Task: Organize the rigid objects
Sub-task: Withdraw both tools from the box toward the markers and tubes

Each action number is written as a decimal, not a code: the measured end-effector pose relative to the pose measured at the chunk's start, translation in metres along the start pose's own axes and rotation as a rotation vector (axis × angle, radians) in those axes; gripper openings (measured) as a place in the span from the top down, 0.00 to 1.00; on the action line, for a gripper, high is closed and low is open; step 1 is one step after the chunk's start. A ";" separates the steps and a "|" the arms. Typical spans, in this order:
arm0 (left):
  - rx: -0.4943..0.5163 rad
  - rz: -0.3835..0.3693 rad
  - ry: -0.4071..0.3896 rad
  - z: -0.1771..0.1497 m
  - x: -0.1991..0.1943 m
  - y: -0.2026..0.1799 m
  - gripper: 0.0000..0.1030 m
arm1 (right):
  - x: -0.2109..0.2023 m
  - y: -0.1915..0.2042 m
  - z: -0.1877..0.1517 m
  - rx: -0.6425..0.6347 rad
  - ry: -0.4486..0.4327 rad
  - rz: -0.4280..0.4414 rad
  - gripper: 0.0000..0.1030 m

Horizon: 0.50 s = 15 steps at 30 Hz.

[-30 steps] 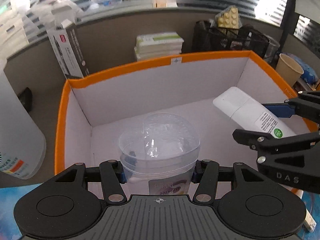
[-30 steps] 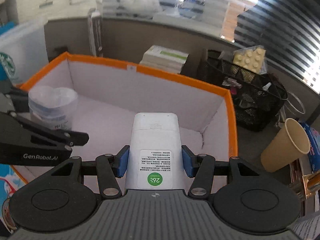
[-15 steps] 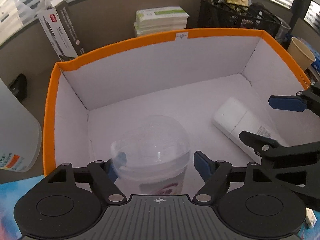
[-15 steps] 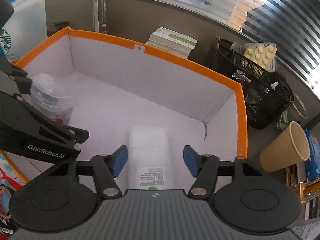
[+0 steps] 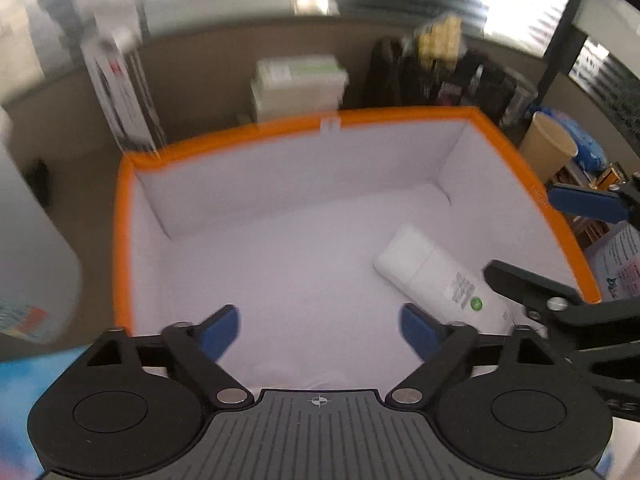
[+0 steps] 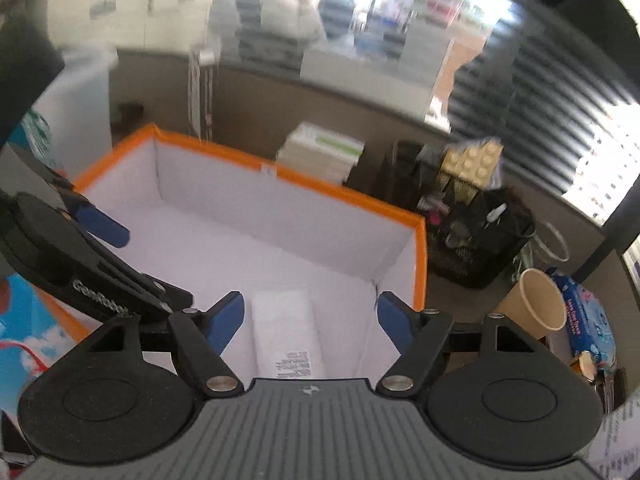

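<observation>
- The orange-rimmed box (image 5: 124, 216) with white inner walls sits on the table and serves as landmark; both claws hang over its near edge
- The left claw (image 5: 320, 330) is spread wide, its blue pads (image 5: 222, 330) apart with nothing between them, above the box floor at the near left
- The right claw (image 6: 310, 314) is also spread wide; its pads (image 6: 390, 314) stand clear on either side of the white bottle (image 6: 286, 330) without touching it
- The white bottle (image 5: 440, 280) lies on its side on the box floor, toward the near right corner, cap end pointing to the middle of the box, label with a green dot facing up
- Behind the box's far wall is a stack of white and green packs (image 5: 298, 80); beside the far right corner stand a black mesh basket (image 6: 480, 240) and a tan paper cup (image 6: 536, 304)
- The scene is motion-blurred, so small print cannot be read
</observation>
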<state>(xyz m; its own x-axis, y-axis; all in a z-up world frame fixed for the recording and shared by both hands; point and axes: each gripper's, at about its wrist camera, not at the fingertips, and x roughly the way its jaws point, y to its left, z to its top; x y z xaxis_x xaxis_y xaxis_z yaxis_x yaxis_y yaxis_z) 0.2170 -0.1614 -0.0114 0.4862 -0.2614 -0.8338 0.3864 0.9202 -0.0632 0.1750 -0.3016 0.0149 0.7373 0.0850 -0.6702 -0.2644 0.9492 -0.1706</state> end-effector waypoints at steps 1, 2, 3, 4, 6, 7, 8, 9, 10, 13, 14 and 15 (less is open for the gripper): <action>0.023 0.024 -0.058 -0.003 -0.011 -0.003 0.02 | -0.010 0.000 0.000 0.011 -0.033 0.014 0.30; 0.052 0.045 -0.111 -0.006 -0.022 -0.006 0.01 | -0.021 0.000 -0.003 0.023 -0.066 0.026 0.30; 0.083 0.068 -0.162 -0.012 -0.033 -0.009 0.01 | -0.031 0.000 -0.005 0.034 -0.093 0.034 0.30; 0.102 0.078 -0.198 -0.017 -0.040 -0.010 0.01 | -0.044 0.000 -0.010 0.048 -0.128 0.046 0.30; 0.134 0.064 -0.277 -0.032 -0.057 -0.009 0.00 | -0.064 0.001 -0.021 0.066 -0.180 0.065 0.30; 0.147 0.045 -0.306 -0.041 -0.063 -0.007 0.00 | -0.076 0.001 -0.030 0.076 -0.208 0.070 0.30; 0.159 0.024 -0.327 -0.051 -0.069 -0.007 0.00 | -0.085 0.002 -0.039 0.086 -0.227 0.071 0.30; 0.175 -0.004 -0.346 -0.061 -0.072 -0.006 0.00 | -0.093 0.003 -0.050 0.094 -0.244 0.071 0.30; 0.196 -0.031 -0.357 -0.073 -0.074 -0.005 0.00 | -0.100 0.003 -0.061 0.102 -0.254 0.065 0.30; 0.292 -0.102 -0.392 -0.106 -0.078 -0.012 0.00 | -0.103 0.004 -0.096 0.125 -0.231 0.031 0.30; 0.331 -0.121 -0.400 -0.117 -0.078 -0.015 0.00 | -0.100 0.005 -0.108 0.131 -0.215 0.016 0.30; 0.376 -0.136 -0.400 -0.126 -0.076 -0.020 0.00 | -0.096 0.005 -0.119 0.144 -0.193 0.004 0.30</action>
<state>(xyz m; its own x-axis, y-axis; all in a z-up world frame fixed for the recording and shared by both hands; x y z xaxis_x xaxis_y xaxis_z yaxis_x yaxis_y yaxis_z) 0.0737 -0.1227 -0.0155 0.6435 -0.5275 -0.5547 0.6830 0.7228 0.1051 0.0289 -0.3409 -0.0081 0.8455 0.1322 -0.5174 -0.1866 0.9809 -0.0543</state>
